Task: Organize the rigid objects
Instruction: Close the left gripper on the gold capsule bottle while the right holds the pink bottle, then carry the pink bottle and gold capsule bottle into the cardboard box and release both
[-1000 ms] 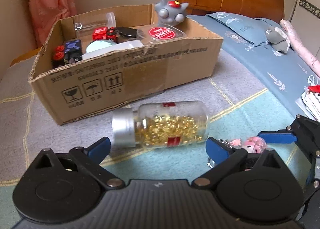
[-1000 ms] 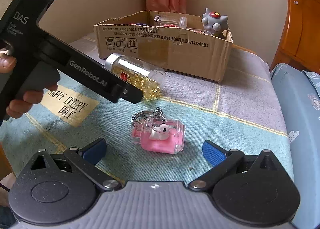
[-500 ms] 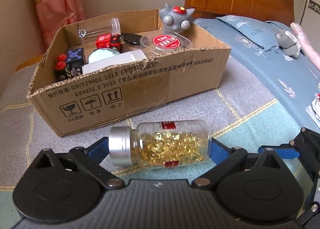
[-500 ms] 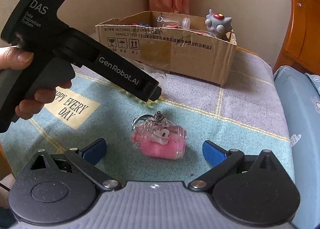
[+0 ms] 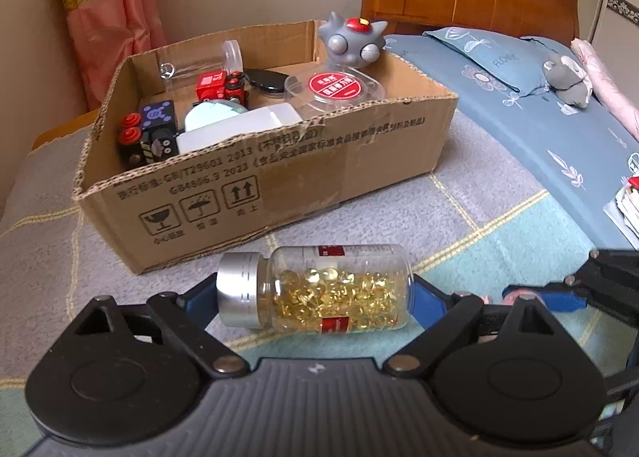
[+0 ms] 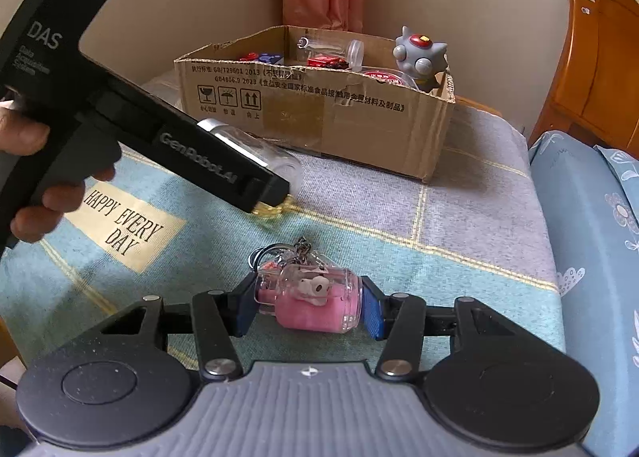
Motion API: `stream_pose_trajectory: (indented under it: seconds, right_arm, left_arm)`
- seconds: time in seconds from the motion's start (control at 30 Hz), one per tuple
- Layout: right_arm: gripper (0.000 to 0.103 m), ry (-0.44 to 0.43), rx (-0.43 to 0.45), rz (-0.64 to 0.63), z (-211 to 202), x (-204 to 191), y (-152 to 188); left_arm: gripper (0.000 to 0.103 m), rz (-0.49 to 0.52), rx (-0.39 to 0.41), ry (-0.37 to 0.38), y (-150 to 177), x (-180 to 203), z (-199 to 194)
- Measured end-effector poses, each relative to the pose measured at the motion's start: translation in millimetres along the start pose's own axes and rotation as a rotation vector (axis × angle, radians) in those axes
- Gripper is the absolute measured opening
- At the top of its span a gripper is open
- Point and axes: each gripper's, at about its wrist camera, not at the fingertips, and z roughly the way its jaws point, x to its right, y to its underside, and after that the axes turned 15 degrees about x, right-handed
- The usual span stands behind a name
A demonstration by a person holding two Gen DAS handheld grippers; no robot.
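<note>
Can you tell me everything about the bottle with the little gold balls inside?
The capsule bottle is clear, probably plastic, with a silver screw cap on its left end and a red-and-white label. It is about half full of shiny golden capsules. It lies on its side on the blanket, just in front of the cardboard box. The left gripper has its blue jaws at both ends, cap and base, seemingly pressing it.

One cardboard box [image 5: 303, 173], one capsule bottle [image 5: 319, 289], one pink keychain [image 6: 311, 299], one grey spiky toy [image 5: 353, 40], two tools [image 6: 307, 307].
</note>
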Motion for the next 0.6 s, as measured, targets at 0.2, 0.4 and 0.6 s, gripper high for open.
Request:
stream_pose_trajectory:
  seconds: [0.2, 0.4, 0.6]
  right_arm:
    - [0.057, -0.050, 0.003, -0.002, -11.0, 7.5, -12.1]
    - [0.056, -0.095, 0.022, -0.036, -25.4, 15.8, -34.8]
    - [0.056, -0.125, 0.050, -0.066, -37.9, 21.8, -60.7]
  left_arm:
    - [0.094, 0.047, -0.016, 0.018, -4.1, -7.2, -19.9]
    - [0.094, 0.109, -0.028, 0.054, -20.9, -15.1, -48.0]
    - [0.094, 0.132, -0.021, 0.068, -49.9, -28.1, -67.1]
